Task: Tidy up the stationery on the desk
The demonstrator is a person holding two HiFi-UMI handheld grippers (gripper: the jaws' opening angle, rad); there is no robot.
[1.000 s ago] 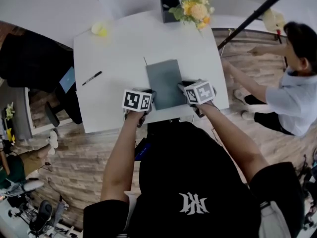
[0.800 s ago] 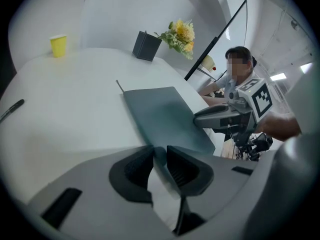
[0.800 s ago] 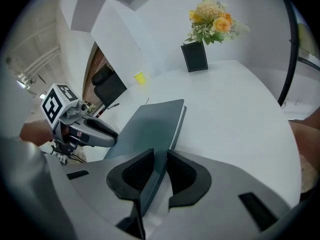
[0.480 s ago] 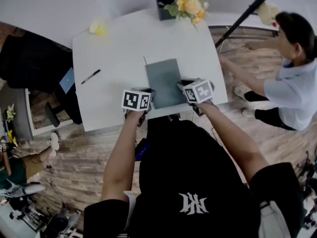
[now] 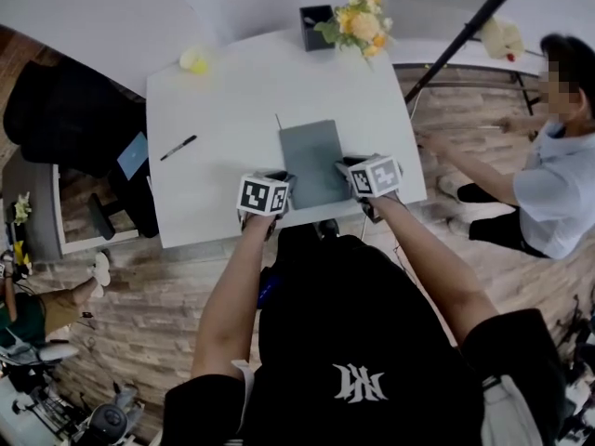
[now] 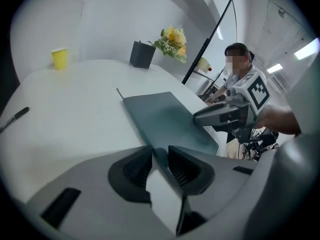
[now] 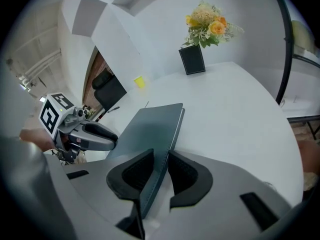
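Status: notebook [image 5: 313,161] is at the near edge of the worktop [image 5: 232,100], about mid-edge, long side running away from the person. One hand-held gripper is on each near corner.

Right hand-held gripper [image 7: 161,166]: closed on the notebook's near right edge, with the cover pinched between the pads.

Left hand-held gripper [image 6: 160,161]: jaws have just been opening. The near left corner sits between them, but the pads look backed off rather than pressing. I read that as letting go, or a regrip.

Why it's held this way, as I read it:
- A flat, thin item gives no purchase from above, so the jaws come in low from the near edge and bite the edge side-on.
- Two corners give control of yaw, so it can be squared to the worktop edge without pivoting.
- From the gripper views the near end looks slightly raised with the far end resting on the worktop. That suits sliding it rather than carrying it.
- With the left loosened, the right is the only hold, so a pull from that side could swing the notebook.

Rest of the stationery is untouched:
- Pen [image 5: 175,147] lies loose toward the left edge, well apart from the notebook.
- Dark holder [image 5: 317,25] stands at the far edge with flowers [image 5: 358,24] beside it. It's the likely home for the pen.
- Yellow cup [image 5: 193,60] is near the far left corner.

My estimate is that the tidy is at an early stage. The notebook is nearly placed and the pen is not yet handled.
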